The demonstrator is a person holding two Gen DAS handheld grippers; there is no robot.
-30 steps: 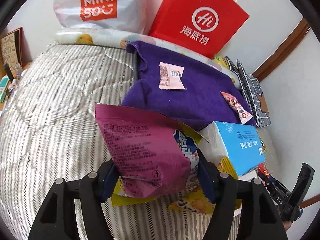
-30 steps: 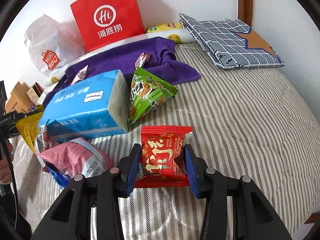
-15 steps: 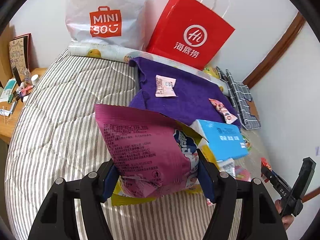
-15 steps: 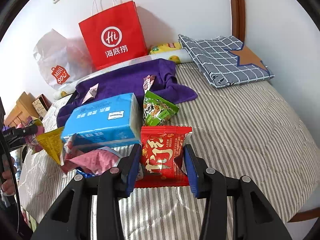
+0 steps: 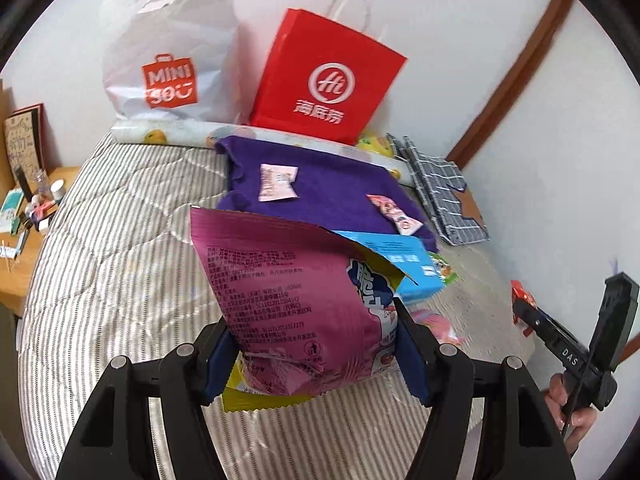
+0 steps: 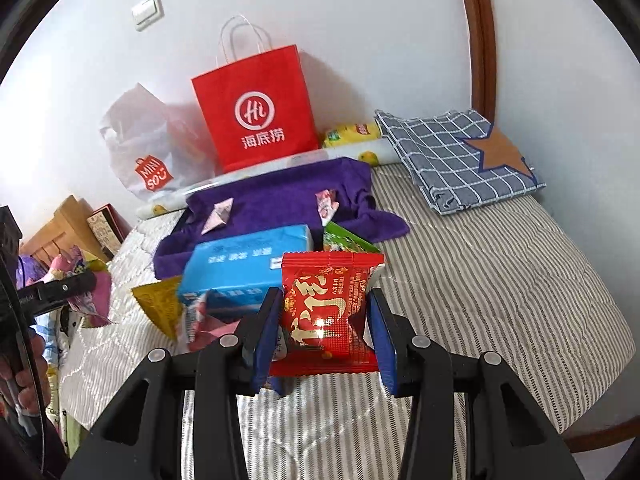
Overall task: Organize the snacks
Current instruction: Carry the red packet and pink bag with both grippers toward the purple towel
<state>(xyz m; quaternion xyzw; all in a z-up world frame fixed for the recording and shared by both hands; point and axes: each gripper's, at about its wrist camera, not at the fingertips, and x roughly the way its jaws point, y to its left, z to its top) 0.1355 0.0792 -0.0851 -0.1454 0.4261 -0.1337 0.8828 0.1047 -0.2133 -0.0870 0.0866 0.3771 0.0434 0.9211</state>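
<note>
**A:** So what have we got in each hand right now?

**B:** Our left gripper (image 5: pixel 316 346) is about half open, blue pads pinching a magenta snack bag (image 5: pixel 296 300) with a yellow packet (image 5: pixel 256 398) tucked behind it, both held above the striped bedspread (image 5: pixel 120 260). Our right gripper (image 6: pixel 323 334) is narrower, clamped on a red snack packet (image 6: pixel 326 308).

**A:** And the rest of the pile?

**B:** On the bed we see a blue tissue pack (image 6: pixel 244 264) beside a green snack bag (image 6: pixel 346 242), with two small sachets on the purple towel (image 6: pixel 280 200). A red paper bag (image 6: pixel 254 116) and a white plastic bag (image 5: pixel 172 52) stand against the wall.
</note>
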